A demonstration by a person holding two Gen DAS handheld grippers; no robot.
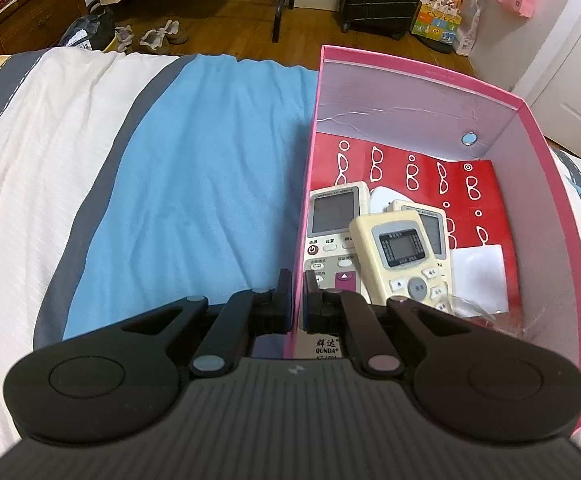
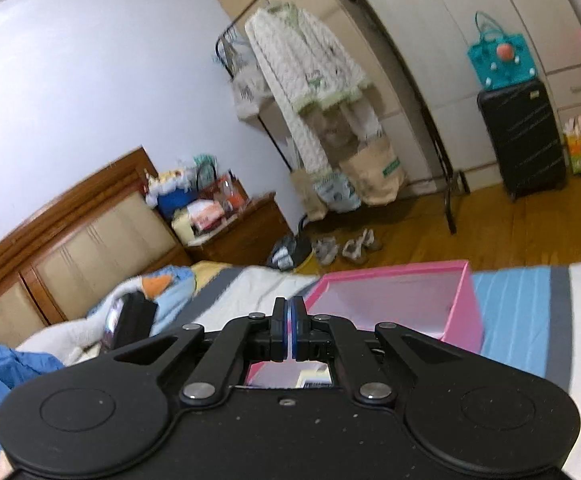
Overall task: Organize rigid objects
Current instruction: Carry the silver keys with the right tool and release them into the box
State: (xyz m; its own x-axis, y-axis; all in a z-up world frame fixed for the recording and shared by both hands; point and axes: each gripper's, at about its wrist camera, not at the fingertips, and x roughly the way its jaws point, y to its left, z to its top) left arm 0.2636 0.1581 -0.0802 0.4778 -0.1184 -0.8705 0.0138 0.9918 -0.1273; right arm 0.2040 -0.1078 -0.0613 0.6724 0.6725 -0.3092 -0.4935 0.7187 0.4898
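**Left gripper pinching the box wall; remotes already inside**

Here we note the pink box (image 1: 430, 92) sitting on the bed, over the blue stripe of the bedsheet (image 1: 194, 168). Inside it lie three remotes: a white one (image 1: 332, 232) against the left wall, a cream one (image 1: 406, 256) lying across it, and a third (image 1: 436, 224) mostly hidden beneath. Under them is a red card (image 1: 478, 184) printed with eyeglass outlines.

The left gripper (image 1: 298, 280) stands narrow, one finger outside the box's left wall and one inside; it looks closed on that wall, though we cannot quite see contact. The right gripper (image 2: 289, 320) is held up off the bed with its pads nearly touching and nothing between them.

We judge the packing step largely done, and the step in hand to be steadying or shifting the box. The next move calls for a firm hold on thin card, which may bend, and a level slide so the stacked remotes do not shift.
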